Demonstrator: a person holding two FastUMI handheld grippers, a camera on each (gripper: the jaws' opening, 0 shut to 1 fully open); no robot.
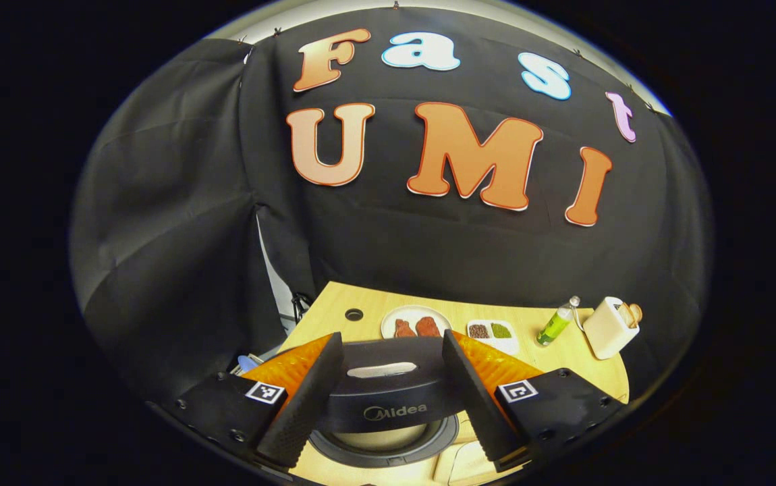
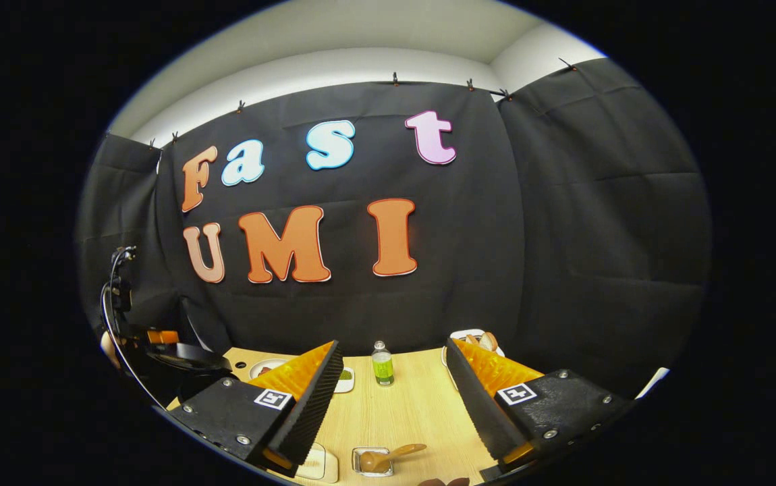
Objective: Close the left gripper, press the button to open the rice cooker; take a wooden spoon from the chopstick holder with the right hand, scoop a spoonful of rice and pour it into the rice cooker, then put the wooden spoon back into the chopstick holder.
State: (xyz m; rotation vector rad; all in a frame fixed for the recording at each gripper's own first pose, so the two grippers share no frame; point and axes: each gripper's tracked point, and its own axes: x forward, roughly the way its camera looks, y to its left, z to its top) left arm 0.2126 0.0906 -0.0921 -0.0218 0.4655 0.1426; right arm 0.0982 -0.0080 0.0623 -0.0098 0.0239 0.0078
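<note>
In the left gripper view the dark rice cooker (image 1: 388,398) sits close below me with its lid raised and the inner pot (image 1: 384,439) showing under it. My left gripper (image 1: 391,337) is open, its fingers standing either side of the lid without touching it. The white chopstick holder (image 1: 609,327) stands at the far right of the table. In the right gripper view my right gripper (image 2: 393,345) is open and holds nothing. Below it a wooden spoon (image 2: 391,455) rests with its bowl in a small clear dish (image 2: 361,466). The chopstick holder (image 2: 479,337) peeks out behind my right finger.
On the light wooden table (image 1: 563,358) stand a plate of brown pieces (image 1: 415,322), a small white tray of spices (image 1: 492,332) and a green bottle (image 1: 553,325). The bottle (image 2: 381,364) stands between my right fingers, farther off. The other gripper (image 2: 158,341) is at far left.
</note>
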